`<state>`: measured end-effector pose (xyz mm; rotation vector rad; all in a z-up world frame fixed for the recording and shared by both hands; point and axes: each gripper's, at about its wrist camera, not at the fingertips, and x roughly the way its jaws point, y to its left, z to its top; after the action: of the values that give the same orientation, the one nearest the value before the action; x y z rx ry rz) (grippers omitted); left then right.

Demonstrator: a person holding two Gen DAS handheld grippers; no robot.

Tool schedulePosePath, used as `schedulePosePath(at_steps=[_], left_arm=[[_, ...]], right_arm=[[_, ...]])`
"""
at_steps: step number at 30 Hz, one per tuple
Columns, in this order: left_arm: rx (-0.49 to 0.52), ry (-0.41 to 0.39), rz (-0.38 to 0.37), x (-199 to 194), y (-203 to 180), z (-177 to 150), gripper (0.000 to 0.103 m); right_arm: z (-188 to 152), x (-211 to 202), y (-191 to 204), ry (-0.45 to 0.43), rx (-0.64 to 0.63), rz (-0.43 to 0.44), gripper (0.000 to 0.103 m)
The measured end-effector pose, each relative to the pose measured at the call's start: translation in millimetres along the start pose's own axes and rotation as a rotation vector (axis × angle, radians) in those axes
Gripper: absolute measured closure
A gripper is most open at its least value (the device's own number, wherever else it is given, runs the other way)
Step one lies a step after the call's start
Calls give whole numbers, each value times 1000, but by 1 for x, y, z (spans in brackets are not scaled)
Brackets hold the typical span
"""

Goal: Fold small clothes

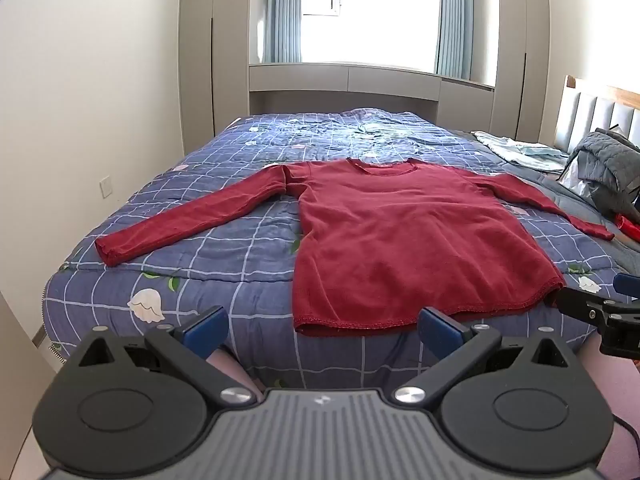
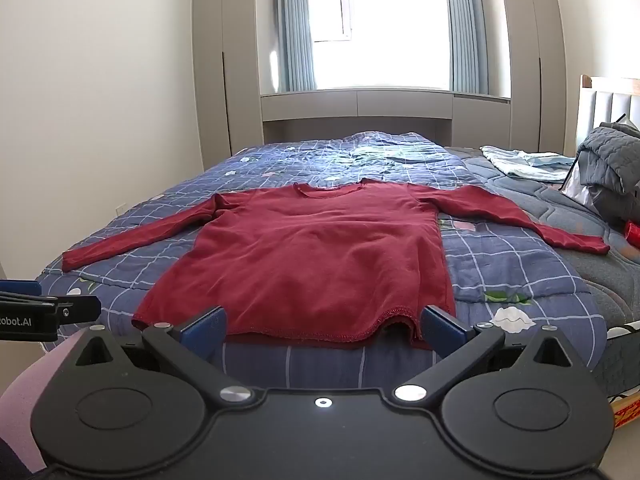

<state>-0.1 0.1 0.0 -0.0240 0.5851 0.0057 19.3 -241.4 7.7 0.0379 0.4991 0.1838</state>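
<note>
**Operator:** Red knit, that's what I'm lined up on. The long-sleeved top (image 1: 400, 236) lies flat on the checked quilt (image 1: 224, 256), neckline towards the window, hem (image 1: 384, 320) at the near edge of the bed, facing me. Body runs away from me; the two sleeves stretch out sideways.

**Spotter:** Where are your claws against it?

**Operator:** Both hang short of the bed, tipped down a little, not touching cloth. My left gripper (image 1: 322, 326) has its jaws spread wide with nothing between them, and it looks at the hem's left corner (image 1: 300, 322). My right gripper (image 2: 322, 326) is likewise wide apart and empty, sitting in front of the hem's right corner (image 2: 436, 320).

**Spotter:** So which hand takes which sleeve?

**Operator:** I'd judge by nearness. The left sleeve's cuff (image 1: 108, 252) lies out to the left and further up the bed than my left claw; the right cuff (image 2: 592, 246) is the same on the other side. Each is well apart from its claw, so each hand would reach forward and outward.

**Spotter:** Anything in the way?

**Operator:** Grey bedding (image 2: 612, 160) is heaped near the right cuff, though apart from it.
</note>
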Motion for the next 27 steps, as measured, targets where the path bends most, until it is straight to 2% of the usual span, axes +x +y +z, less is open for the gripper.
schedulePosePath(at_steps=[27], left_arm=[[4, 1, 6, 0, 0, 0, 0]], right_arm=[[-1, 1, -1, 4, 3, 1, 0]])
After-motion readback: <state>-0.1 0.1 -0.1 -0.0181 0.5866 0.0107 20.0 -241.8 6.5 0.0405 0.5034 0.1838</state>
